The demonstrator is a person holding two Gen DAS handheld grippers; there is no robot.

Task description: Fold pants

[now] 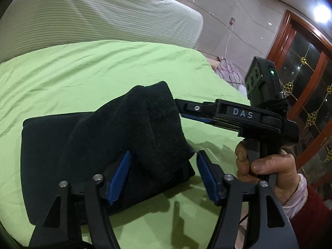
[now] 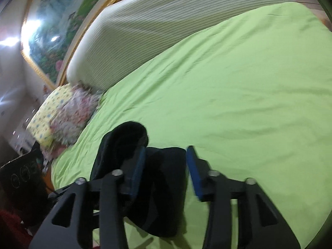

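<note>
Green sheet (image 1: 103, 68) covers the bed and fills most of both views. Behind it, in the upper left of the left wrist view, a white ribbed headboard cushion (image 1: 93, 14) stands against the wall. Black fleece pants (image 1: 116, 137) lie on the sheet in the lower centre, folded into a thick bundle with one flap raised.

At the right edge of the left wrist view, a wood-framed glass door (image 1: 307, 66) rises in the upper right. In the right wrist view, a gold-framed landscape painting (image 2: 62, 20) fills the upper left, and flowered pillows (image 2: 64, 112) sit at centre left.

Right gripper (image 1: 180, 111) reaches in from the right, its tip against the raised flap; its jaws are spread in its own view, with cloth between them. Left gripper (image 1: 162, 176) sits at the bottom, jaws spread either side of the bundle's near edge.
</note>
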